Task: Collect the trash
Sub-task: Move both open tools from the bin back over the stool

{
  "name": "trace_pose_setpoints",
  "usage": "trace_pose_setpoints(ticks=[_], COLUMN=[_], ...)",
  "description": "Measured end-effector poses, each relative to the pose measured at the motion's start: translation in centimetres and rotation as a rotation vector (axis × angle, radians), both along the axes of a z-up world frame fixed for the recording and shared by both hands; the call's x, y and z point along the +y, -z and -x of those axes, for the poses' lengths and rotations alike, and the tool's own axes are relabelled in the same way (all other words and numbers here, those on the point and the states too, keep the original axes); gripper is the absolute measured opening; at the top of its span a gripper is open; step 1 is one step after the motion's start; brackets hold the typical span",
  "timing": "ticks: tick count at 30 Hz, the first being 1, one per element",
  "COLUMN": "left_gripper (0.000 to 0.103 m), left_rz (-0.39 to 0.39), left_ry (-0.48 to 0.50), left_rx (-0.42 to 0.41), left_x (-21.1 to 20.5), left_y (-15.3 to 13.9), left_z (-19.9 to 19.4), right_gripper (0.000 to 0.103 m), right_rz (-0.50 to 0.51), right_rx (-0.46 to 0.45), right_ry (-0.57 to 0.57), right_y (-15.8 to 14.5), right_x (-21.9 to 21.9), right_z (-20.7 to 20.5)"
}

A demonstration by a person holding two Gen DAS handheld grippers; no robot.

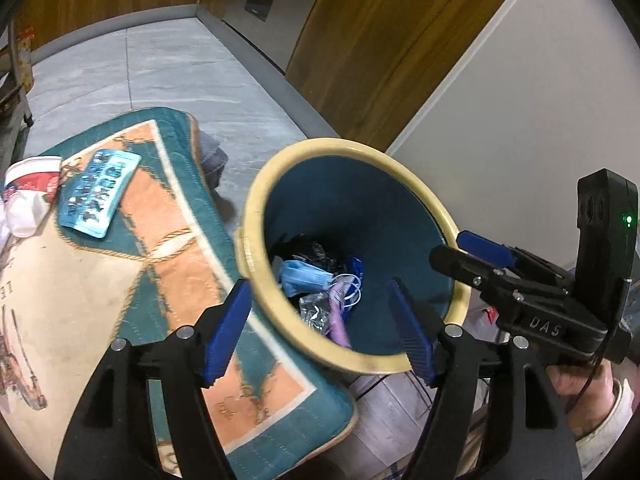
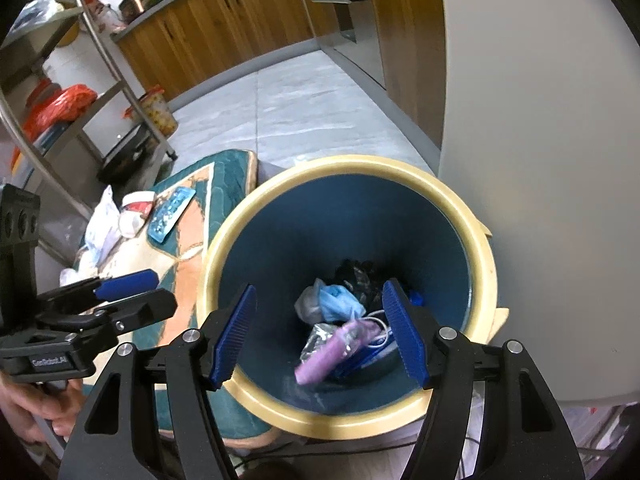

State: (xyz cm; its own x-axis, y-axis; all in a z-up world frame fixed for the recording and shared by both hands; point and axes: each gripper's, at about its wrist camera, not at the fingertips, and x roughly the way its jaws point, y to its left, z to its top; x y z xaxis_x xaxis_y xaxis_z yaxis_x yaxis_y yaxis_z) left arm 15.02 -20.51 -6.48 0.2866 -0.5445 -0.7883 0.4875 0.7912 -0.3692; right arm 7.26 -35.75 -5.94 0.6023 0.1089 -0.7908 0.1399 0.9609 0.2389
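- A blurred lilac wrapper (image 2: 320, 364), apparently falling, is lying lengthwise inside the round blue bin with a cream rim (image 2: 344, 164), below both tools.
- The right tool (image 2: 320, 334) is hanging open and empty over it.
- The left tool (image 1: 320, 334) is gaping empty, nearer the teal blister pack (image 1: 98, 196) on the patterned mat (image 1: 168, 240).

Each claw is showing black linkage arms with silver screws and ribbed blue pads. The right claw (image 1: 472, 248) is carrying white "DAS" lettering, a green indicator light and a black cable; a white sleeve cuff (image 1: 600, 420) is showing behind it. The left claw (image 2: 136, 284) is bearing a white label.
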Motion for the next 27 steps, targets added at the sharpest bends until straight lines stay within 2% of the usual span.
trace_pose_setpoints(ticks=[2, 16, 27], left_gripper=[0.074, 0.077, 0.08], left_rz=[-0.008, -0.057, -0.048], left_ry=[-0.012, -0.113, -0.296], left_rx=[-0.012, -0.087, -0.098], left_x=[0.8, 8.2, 17.5], left_y=[-0.2, -2.0, -3.7], left_z=[0.1, -0.3, -1.9], right_gripper=[0.07, 0.074, 0.077], right_rz=[0.004, 0.01, 0.025], right_rx=[-0.006, -0.043, -0.063], right_ry=[-0.011, -0.08, -0.191], right_y=[-0.2, -1.6, -2.9], right_x=[0.6, 4.2, 9.7], right_z=[-0.2, -1.3, -3.1])
